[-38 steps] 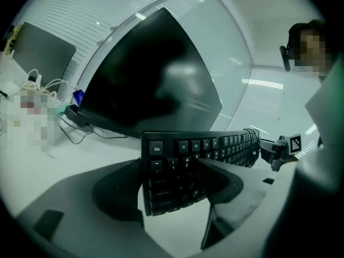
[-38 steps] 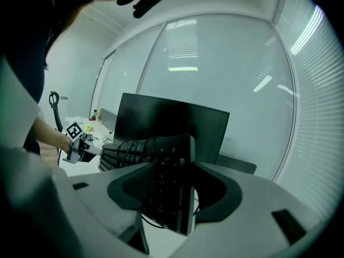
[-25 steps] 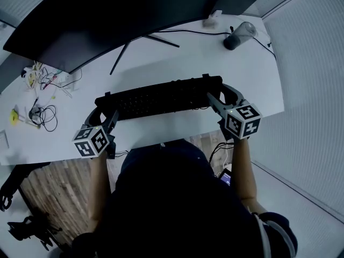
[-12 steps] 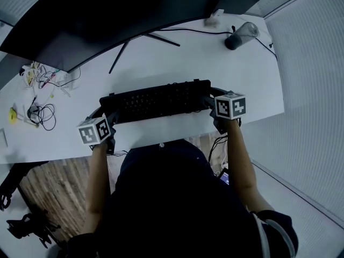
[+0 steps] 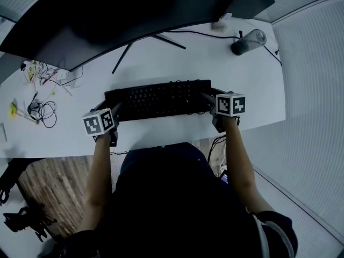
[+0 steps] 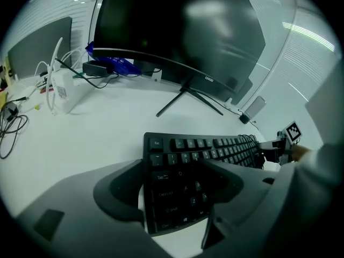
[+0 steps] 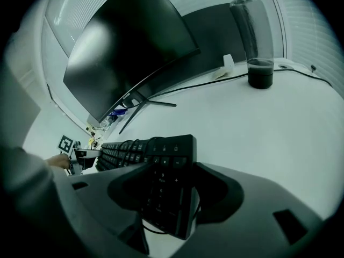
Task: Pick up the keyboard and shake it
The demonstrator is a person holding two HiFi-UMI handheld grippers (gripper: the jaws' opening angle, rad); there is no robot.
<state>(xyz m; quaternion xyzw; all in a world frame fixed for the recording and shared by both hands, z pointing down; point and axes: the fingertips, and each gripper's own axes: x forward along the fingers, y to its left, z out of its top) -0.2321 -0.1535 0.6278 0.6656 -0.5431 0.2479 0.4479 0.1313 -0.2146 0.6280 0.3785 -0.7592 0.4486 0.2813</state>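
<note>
A black keyboard (image 5: pixel 158 98) stretches left to right over the white desk (image 5: pixel 161 63), just in front of the monitor stand. My left gripper (image 5: pixel 114 110) is shut on its left end, one jaw above the keys and one beneath, as the left gripper view shows on the keyboard (image 6: pixel 215 149) at the left gripper (image 6: pixel 172 171). My right gripper (image 5: pixel 208 100) is shut on the number-pad end in the same way, with the keyboard (image 7: pixel 166 165) between the jaws of the right gripper (image 7: pixel 172 171). The keyboard's cord hangs under that end.
A wide dark monitor (image 5: pixel 123 15) on a splayed stand (image 5: pixel 145 42) stands behind the keyboard. A dark tumbler (image 5: pixel 244 42) and a white adapter (image 5: pixel 220 21) sit at the back right. Tangled cables (image 5: pixel 40 109) lie at the left. The desk's front edge (image 5: pixel 161 141) runs close under the grippers.
The keyboard has shifted with both grippers on it: its right end came in to the left and it sits more level. The right gripper's cube rose from lower right toward the keyboard's end.
</note>
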